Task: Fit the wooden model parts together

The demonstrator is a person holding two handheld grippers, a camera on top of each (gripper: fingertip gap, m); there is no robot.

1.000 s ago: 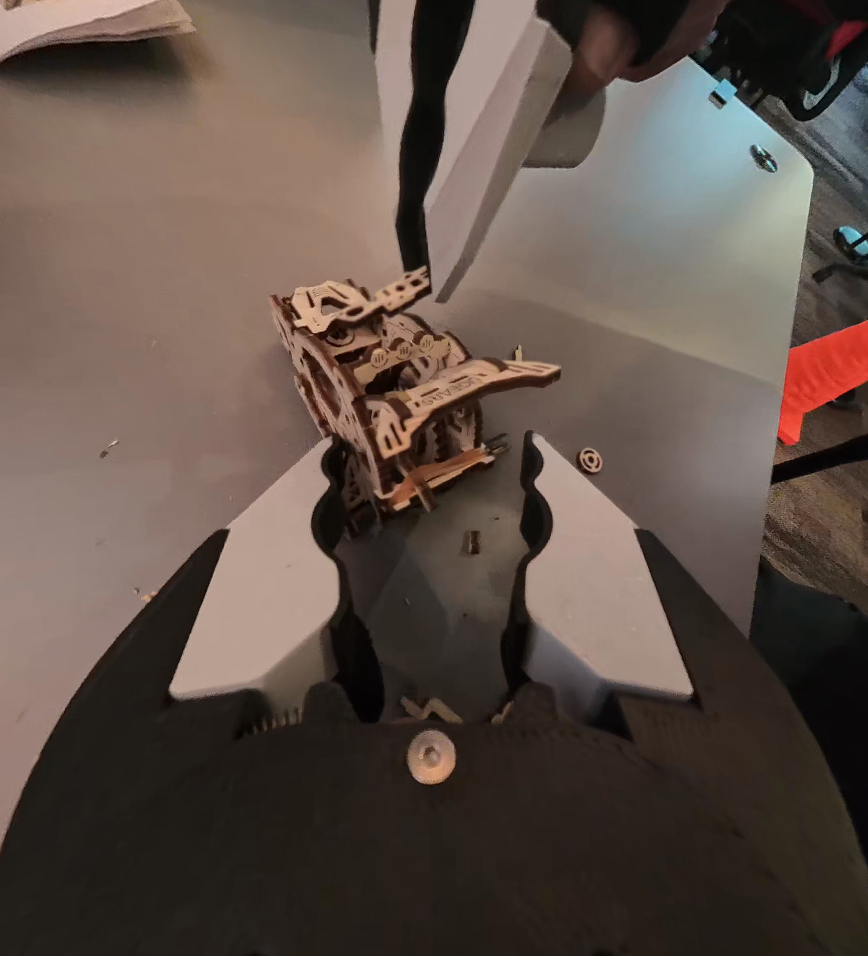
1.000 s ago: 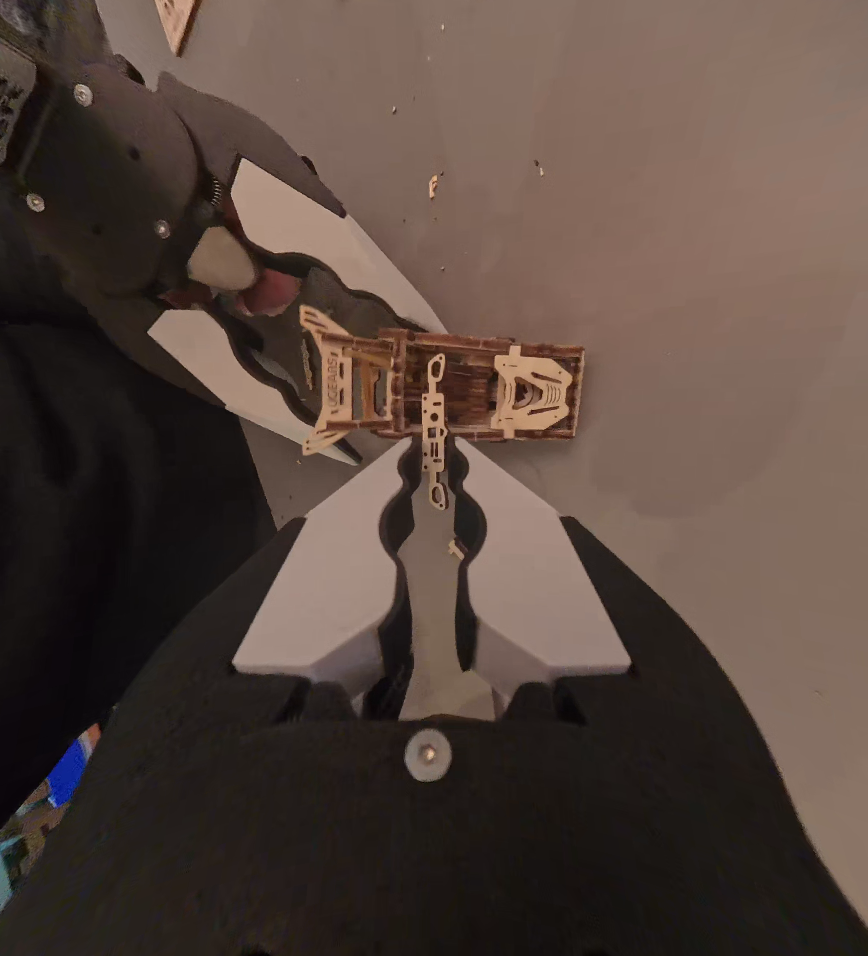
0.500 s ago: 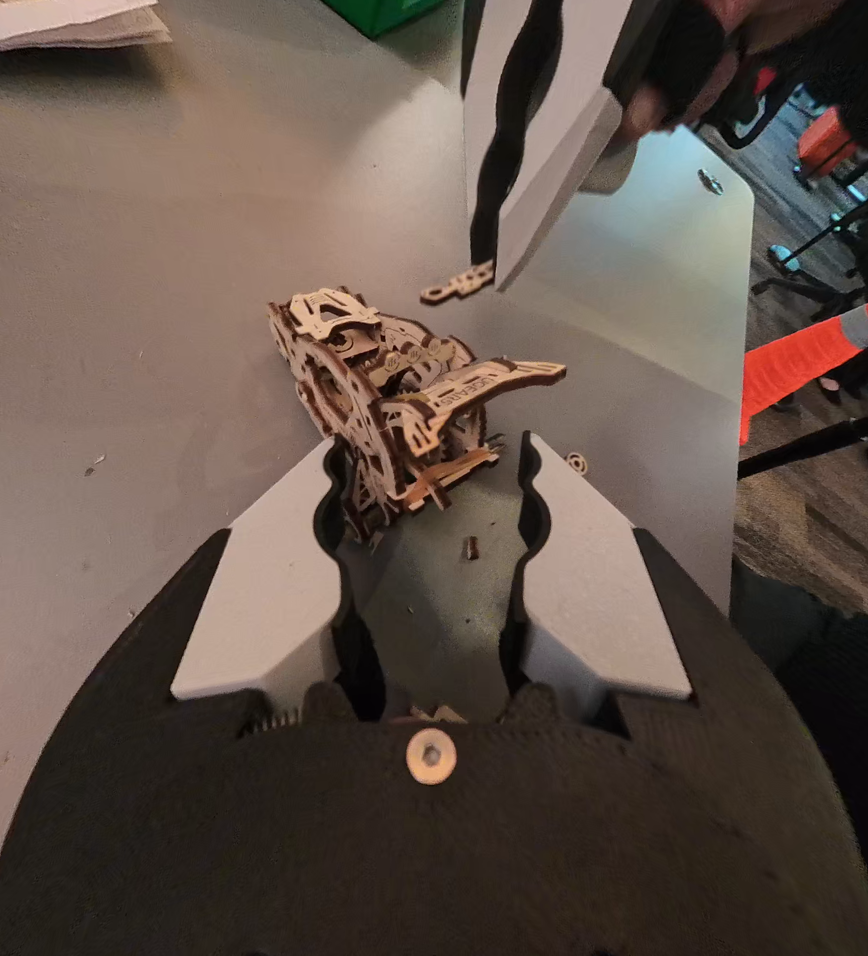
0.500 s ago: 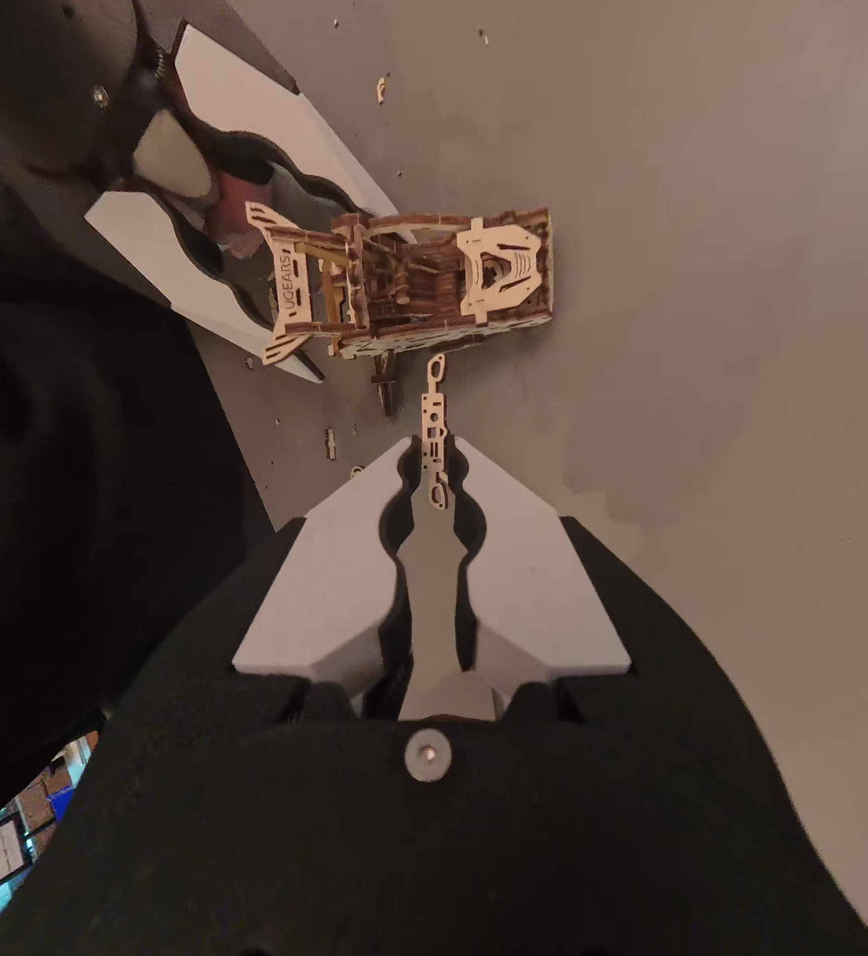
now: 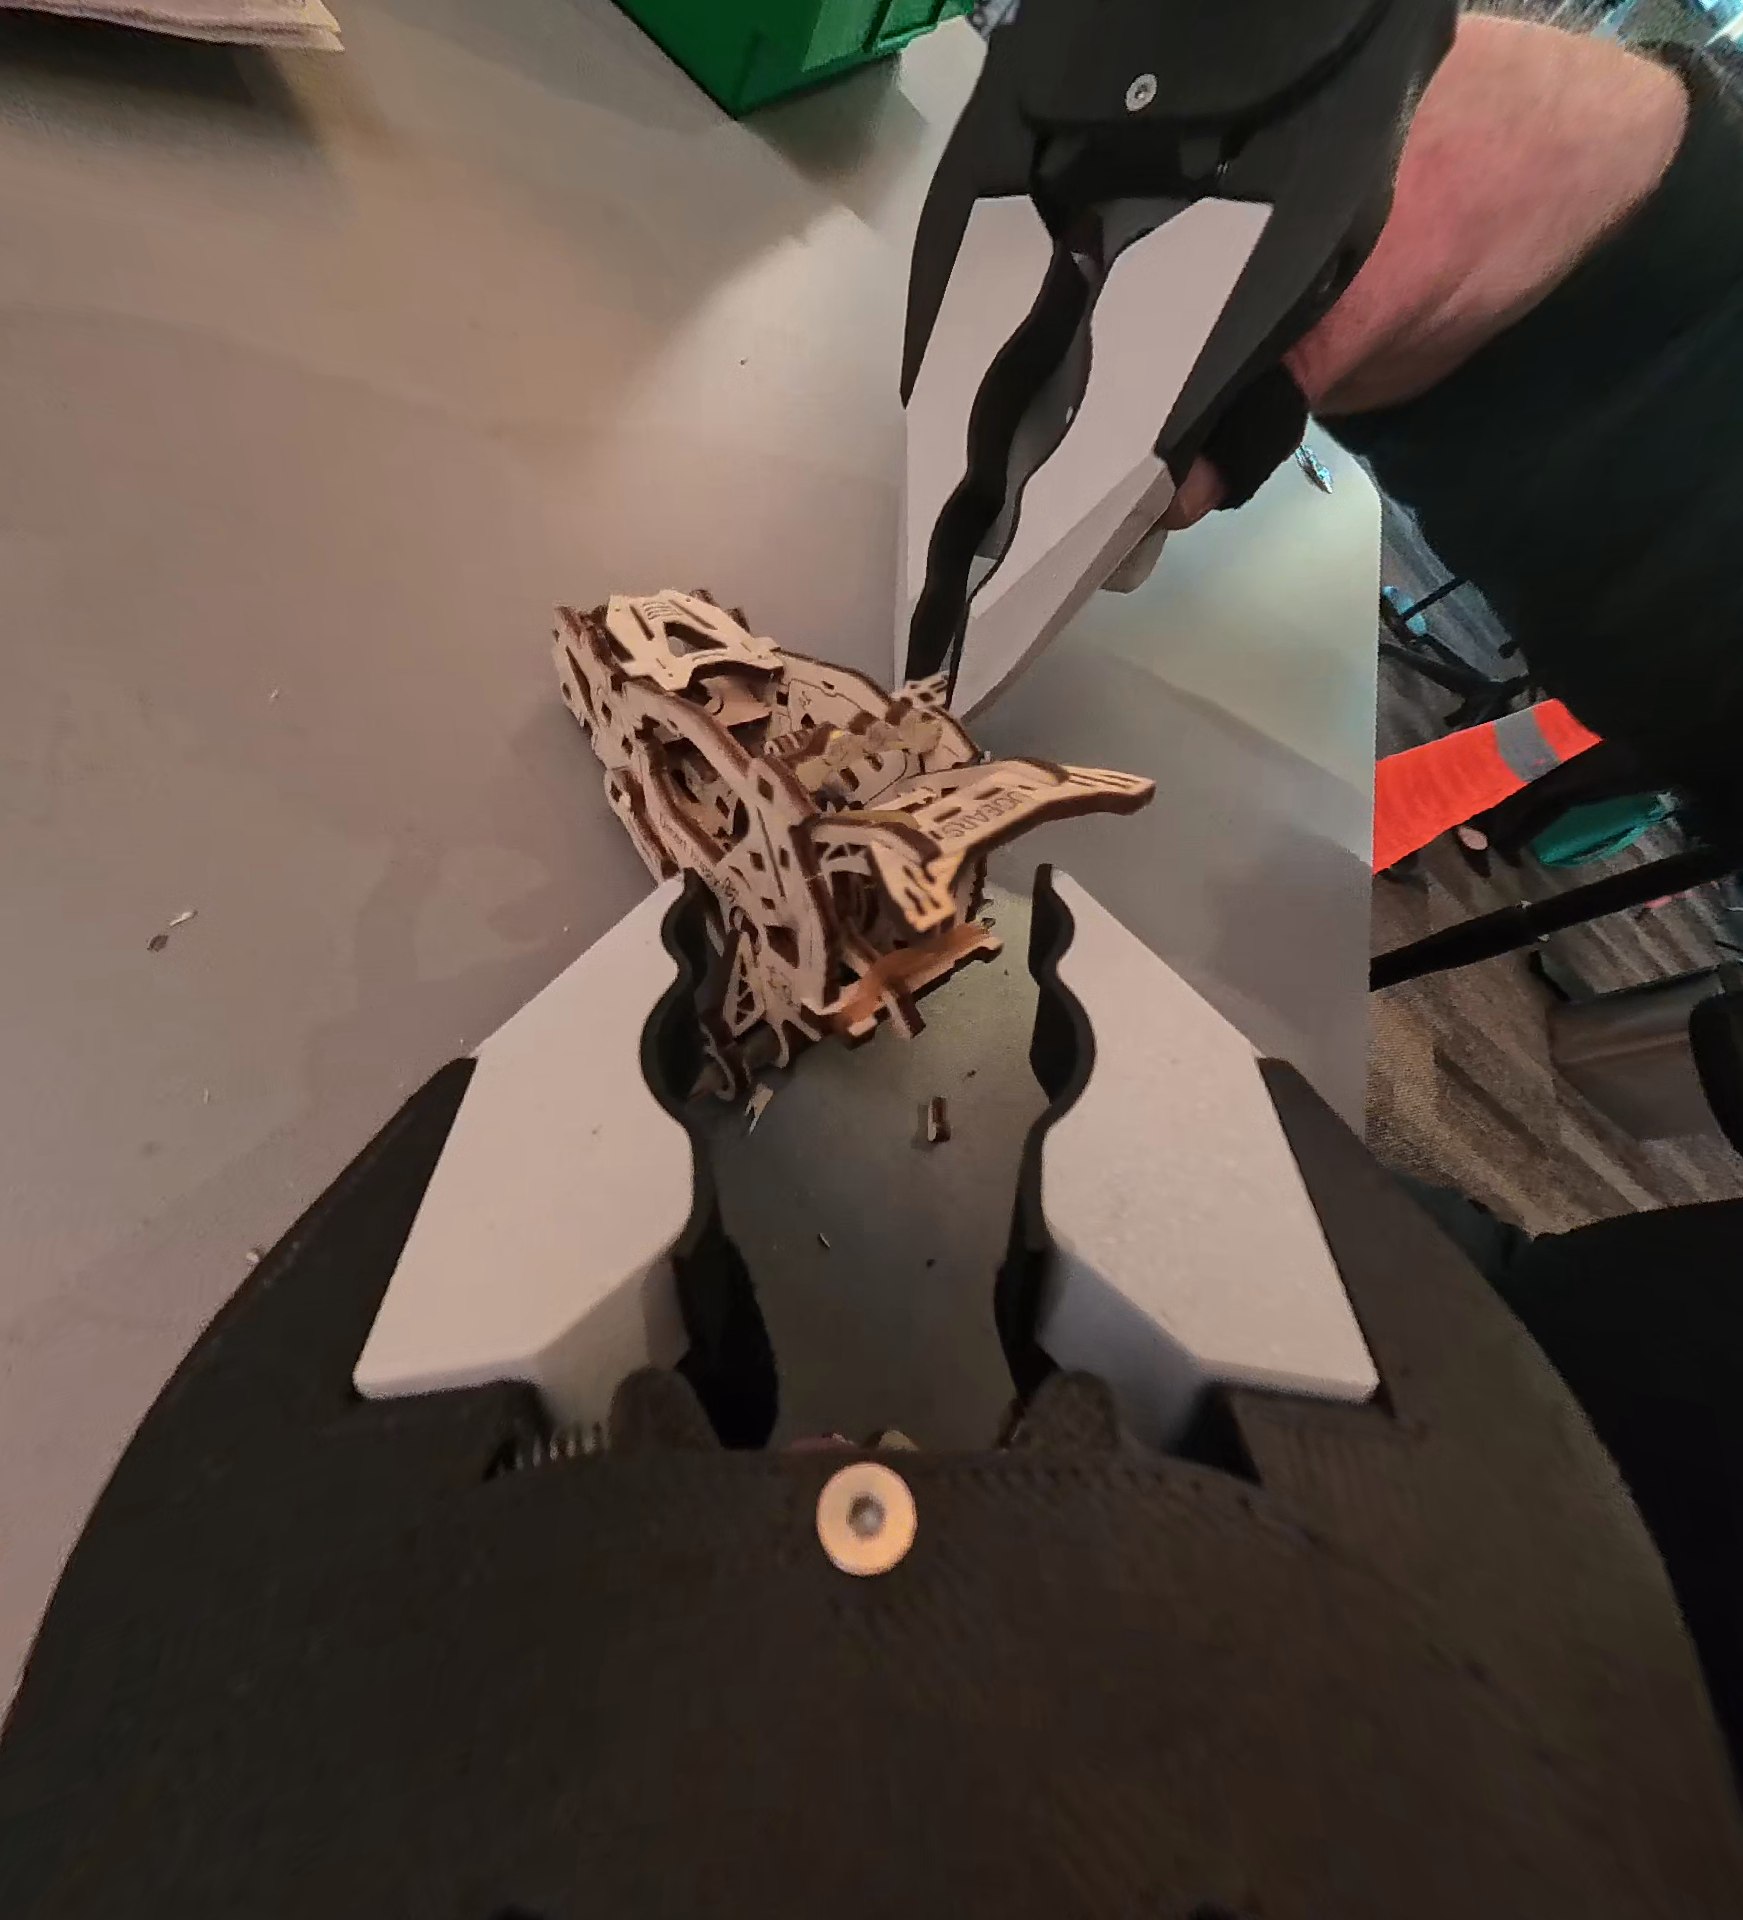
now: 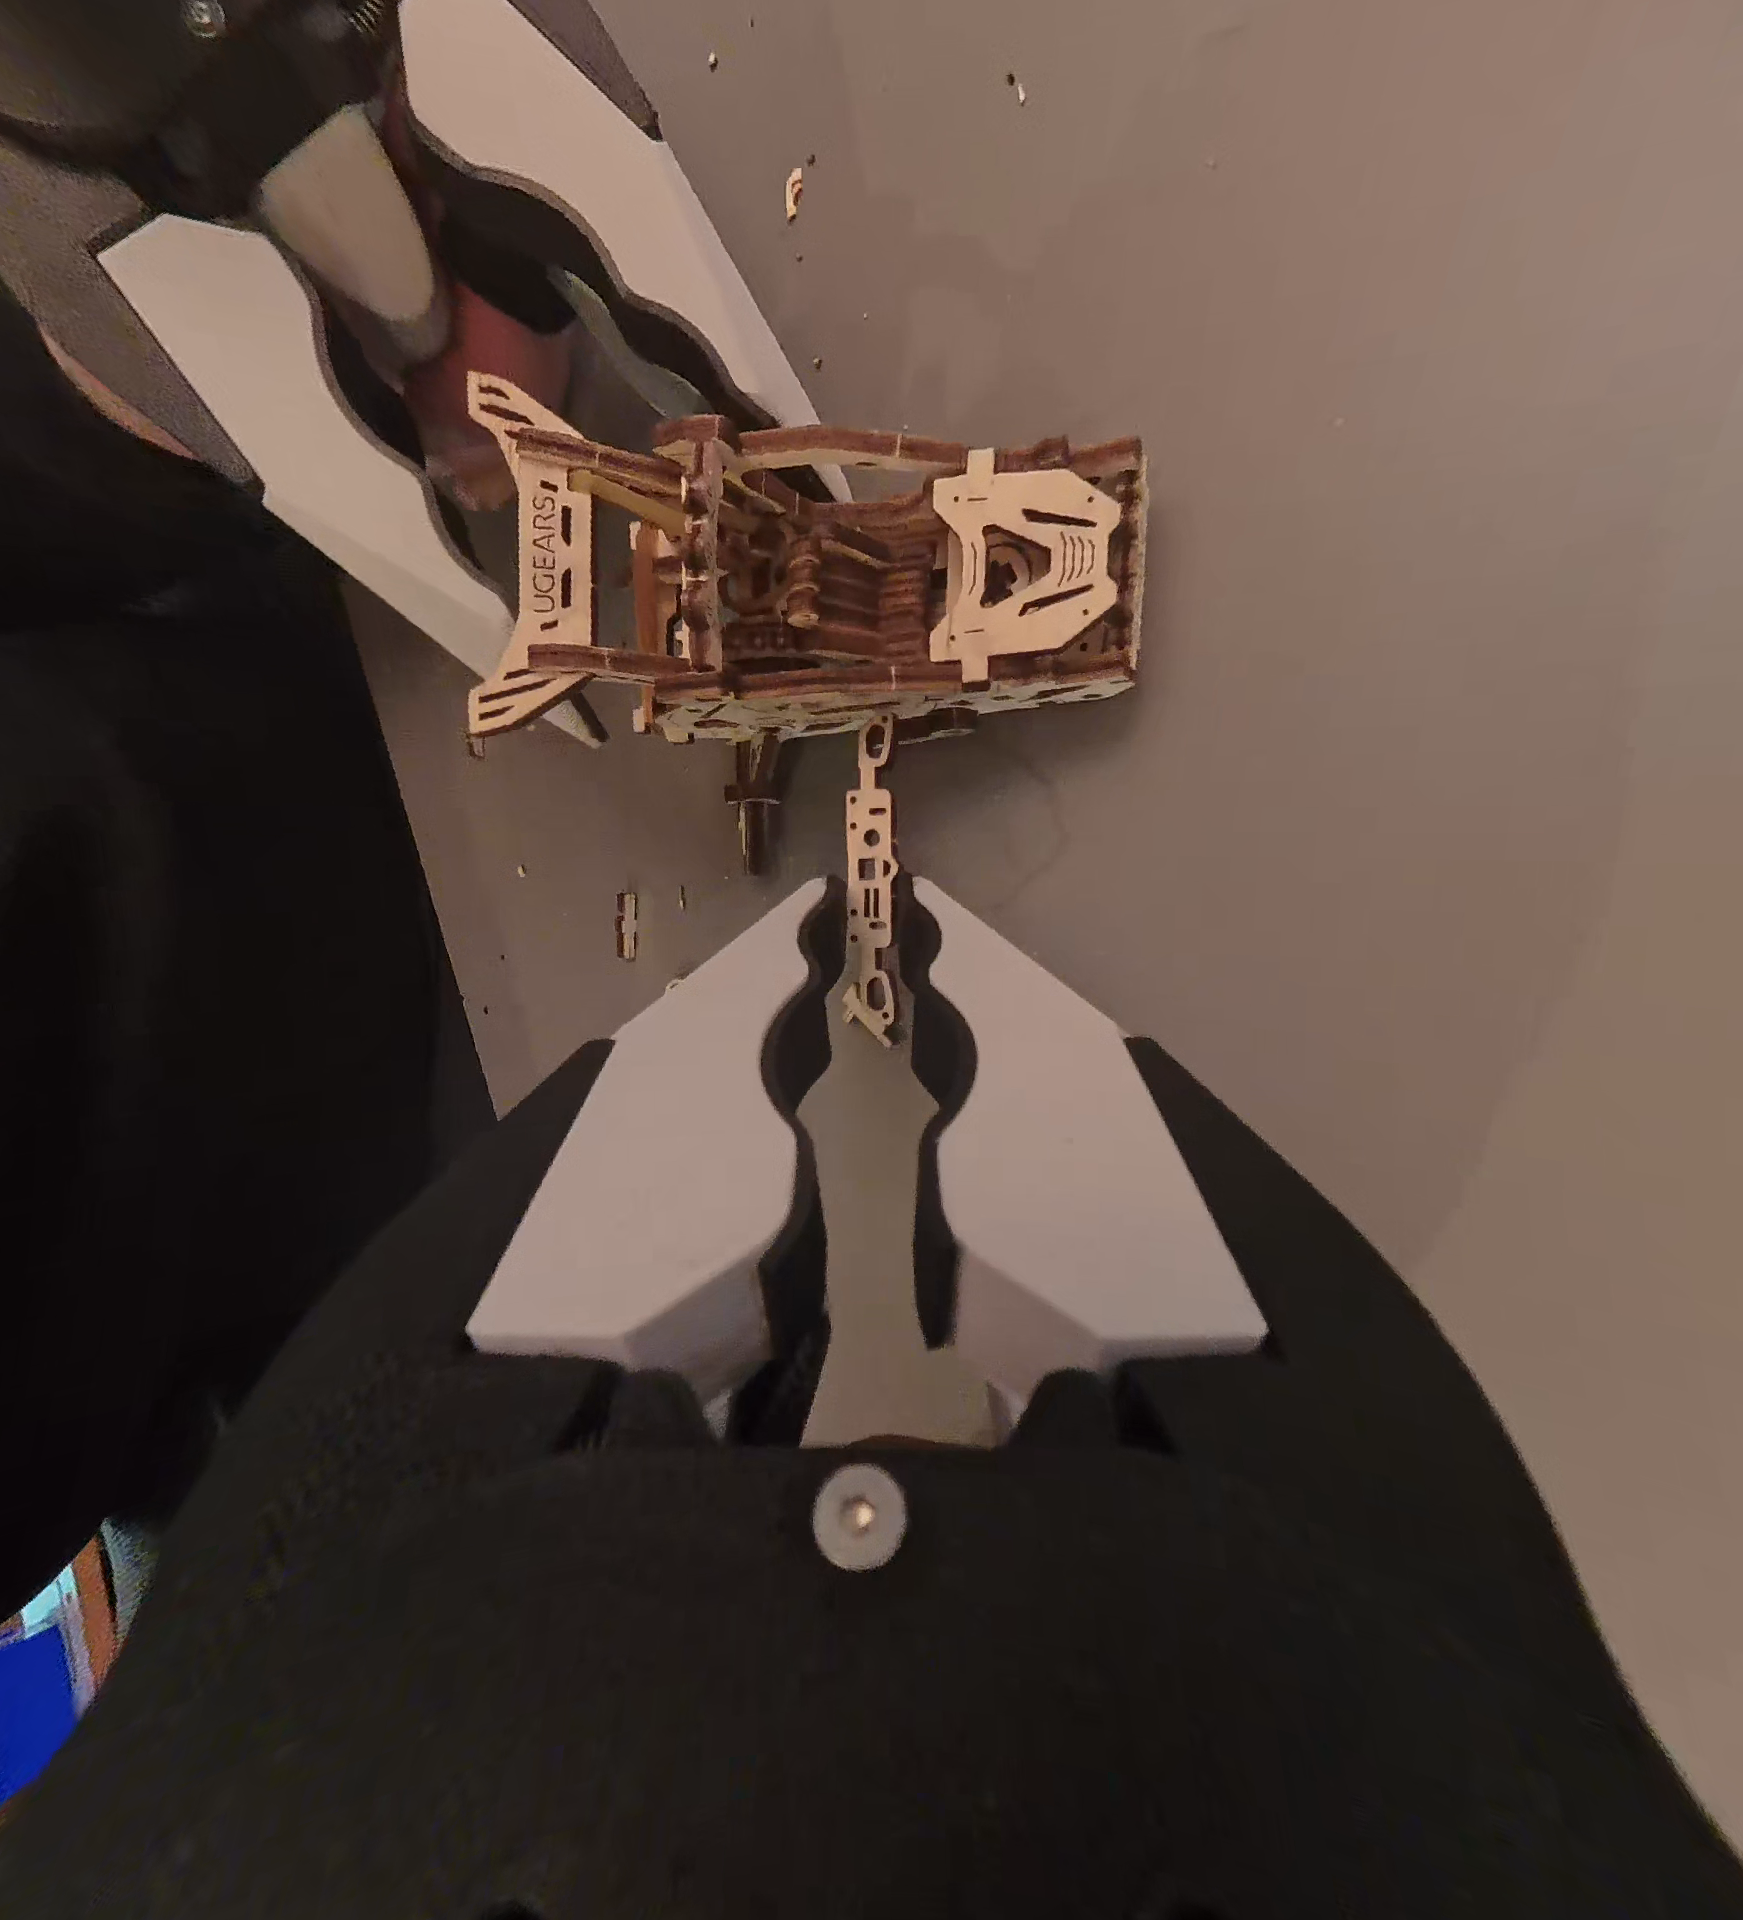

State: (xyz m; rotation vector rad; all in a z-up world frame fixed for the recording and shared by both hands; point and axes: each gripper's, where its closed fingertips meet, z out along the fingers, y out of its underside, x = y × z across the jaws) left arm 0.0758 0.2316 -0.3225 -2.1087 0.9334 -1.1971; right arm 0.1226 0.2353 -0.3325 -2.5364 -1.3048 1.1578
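Observation:
The partly built wooden model (image 5: 794, 821) lies on the grey table (image 5: 223, 520). My left gripper (image 5: 862, 894) is open around its near end; the model leans against the left finger, and there is a gap to the right finger. My right gripper (image 6: 869, 888) is shut on a thin perforated wooden strip (image 6: 869, 831). The strip's far end touches the model's near side (image 6: 846, 582). In the left wrist view the right gripper (image 5: 934, 675) comes down from above, its tips at the model's far side. In the right wrist view the left gripper (image 6: 716, 613) reaches in from the upper left.
A green bin (image 5: 794, 42) and a paper booklet (image 5: 119, 16) lie at the table's far side. Small wooden bits (image 5: 934, 1122) and a peg (image 6: 626, 925) are scattered near the model. The table's edge (image 5: 1366, 831) runs on the right, with floor and chairs beyond. The grippers' ends are close to 6 centimetres from one another.
The right gripper drew the strip back off the model's top, then brought its tip to the model's side. The left gripper stayed open at the model's end.

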